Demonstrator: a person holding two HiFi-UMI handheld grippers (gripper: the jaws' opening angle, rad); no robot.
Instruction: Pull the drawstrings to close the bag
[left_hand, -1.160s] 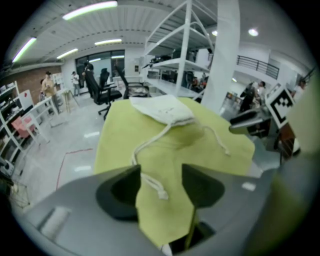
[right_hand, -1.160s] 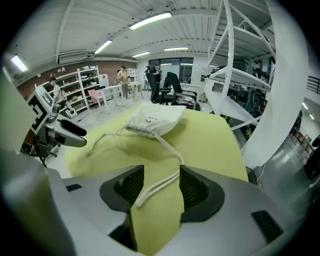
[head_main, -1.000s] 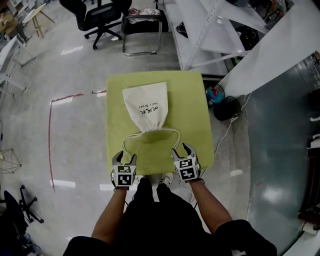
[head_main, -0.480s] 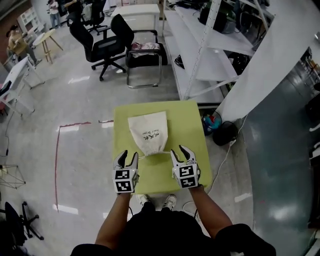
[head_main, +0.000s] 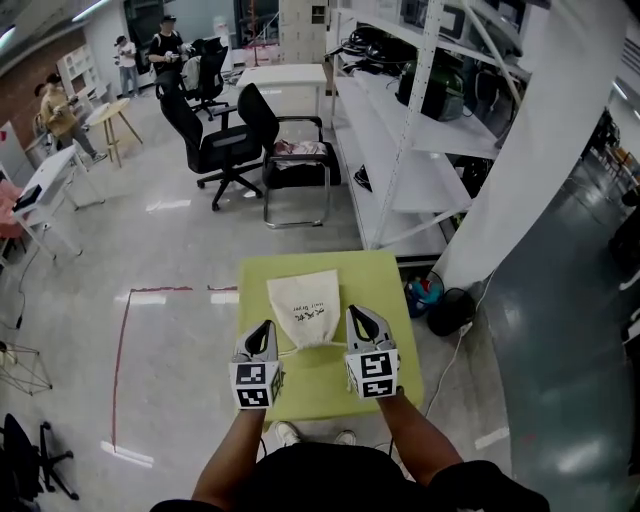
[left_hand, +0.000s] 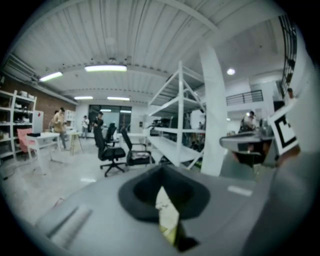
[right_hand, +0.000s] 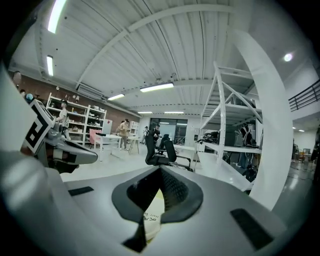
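Note:
A cream drawstring bag (head_main: 304, 306) with dark print lies flat on a square green table (head_main: 390, 290), its gathered mouth toward me. My left gripper (head_main: 263, 335) and right gripper (head_main: 358, 321) are lifted over the table's near half, on either side of the mouth. Both jaws have just been closing and now stand shut, with nothing seen between them. In the left gripper view (left_hand: 161, 175) and the right gripper view (right_hand: 160, 172) a sliver of bag and green table shows past the shut jaws. The drawstrings are mostly hidden behind the grippers.
Black office chairs (head_main: 215, 140) and a metal chair (head_main: 297, 170) stand beyond the table. White shelving (head_main: 420, 150) and a slanted white pillar (head_main: 530, 150) are at the right. A dark bag with cables (head_main: 452, 310) lies right of the table. People (head_main: 165, 45) stand far back.
Both grippers rose from the table's near edge and their jaws went from open to shut. The view tilted up, showing more of the room. The drawstring loops near me no longer show.

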